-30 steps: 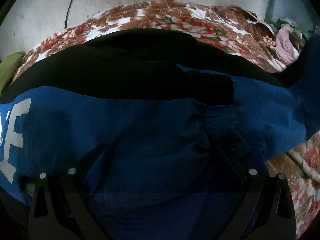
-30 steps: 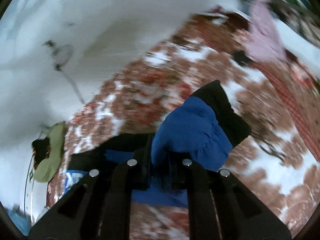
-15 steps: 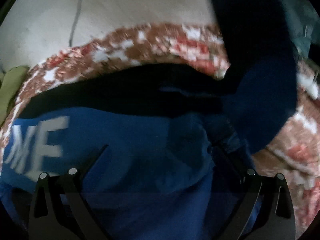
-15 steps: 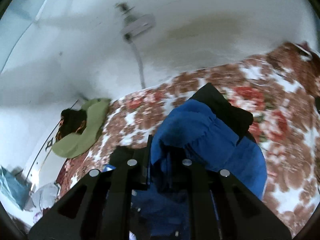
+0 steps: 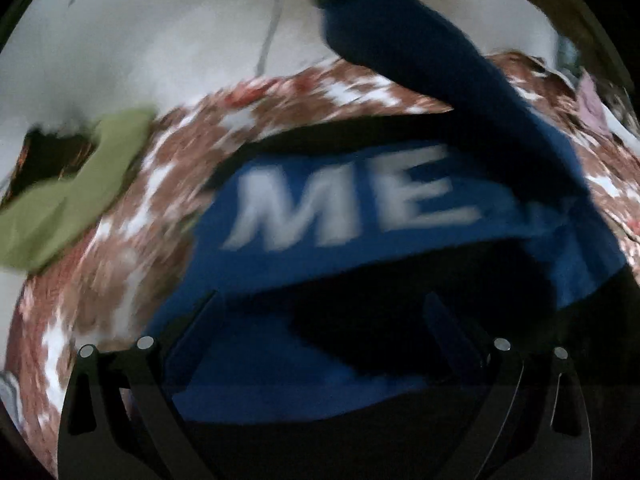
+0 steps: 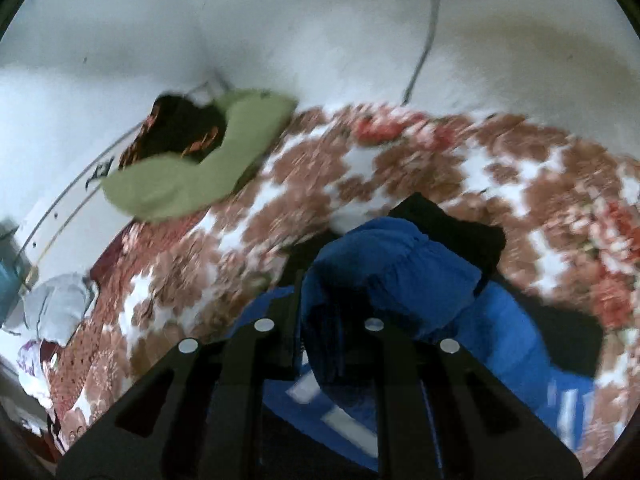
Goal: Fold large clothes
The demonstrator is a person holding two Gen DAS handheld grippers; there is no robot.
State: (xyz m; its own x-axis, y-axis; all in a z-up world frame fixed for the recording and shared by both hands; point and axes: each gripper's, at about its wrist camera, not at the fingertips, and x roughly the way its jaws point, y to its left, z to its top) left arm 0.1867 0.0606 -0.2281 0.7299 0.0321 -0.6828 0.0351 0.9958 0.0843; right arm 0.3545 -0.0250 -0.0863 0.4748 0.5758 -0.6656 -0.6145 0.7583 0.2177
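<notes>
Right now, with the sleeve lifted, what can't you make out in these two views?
- Left wrist view: motion blur smears the blue sweatshirt; any lettering beyond "ME" is covered by the raised sleeve.
- Left wrist view: the left claw fingertips are lost in shadow.
- Right wrist view: bunched sleeve fabric hides the right claw pads.
- Right wrist view: the green cloth is blurred.

The sweatshirt (image 5: 344, 240) lies on the bedspread (image 6: 400, 184), its sleeve (image 5: 440, 80) raised at right; a pillow (image 6: 192, 176) lies behind-left, against the wall (image 6: 320, 40).
</notes>
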